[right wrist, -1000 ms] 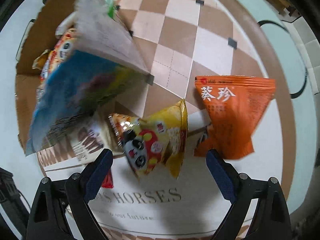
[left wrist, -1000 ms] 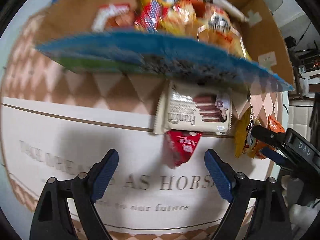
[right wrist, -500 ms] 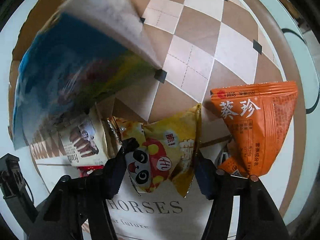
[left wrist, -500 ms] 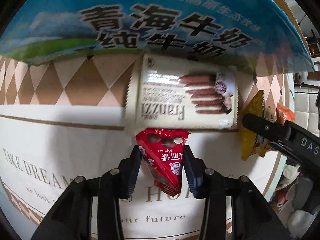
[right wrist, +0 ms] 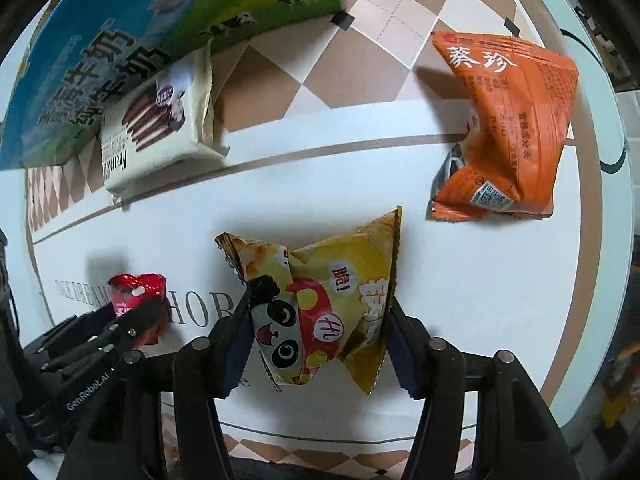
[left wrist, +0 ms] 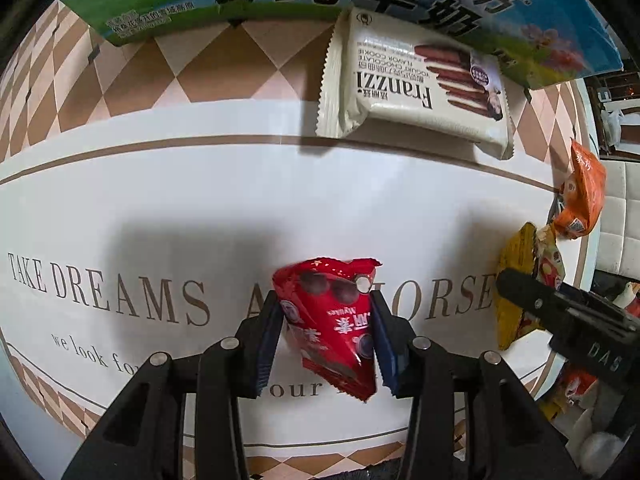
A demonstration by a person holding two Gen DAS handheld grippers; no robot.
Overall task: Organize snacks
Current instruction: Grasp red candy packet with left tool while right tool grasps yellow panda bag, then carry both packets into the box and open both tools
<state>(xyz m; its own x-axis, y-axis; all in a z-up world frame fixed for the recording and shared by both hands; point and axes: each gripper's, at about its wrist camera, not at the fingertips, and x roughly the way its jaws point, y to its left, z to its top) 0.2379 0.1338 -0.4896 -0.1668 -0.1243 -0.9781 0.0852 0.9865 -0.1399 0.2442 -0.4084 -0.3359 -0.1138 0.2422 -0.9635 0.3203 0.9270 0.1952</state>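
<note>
- The left claw (left wrist: 326, 332) has just been closing and now pinches the red snack packet (left wrist: 330, 320) between its blue pads, taking it across the middle with the crimped top seam sticking out beyond the fingertips.
- The right claw (right wrist: 316, 336) has just been closing too, and now squeezes the yellow panda bag (right wrist: 320, 304) at its lower half; the bag's sides buckle inward under the pads.
- Both packets sit over the white middle of the bench (left wrist: 200, 184), near its front edge, the red one to the left of the yellow.
- Judging by the creased foil, both are light, soft and air-filled, probably slippery; a hold across the body seems fair, though crisp contents may crush if pressed harder.
- Still lying free: the cream cookie pack (left wrist: 416, 80) toward the back edge, touching the milk carton box (right wrist: 120, 40), and the orange packet (right wrist: 504, 128) toward the right edge.
- Whether either packet has left the surface is hard to tell through the fisheye.
</note>
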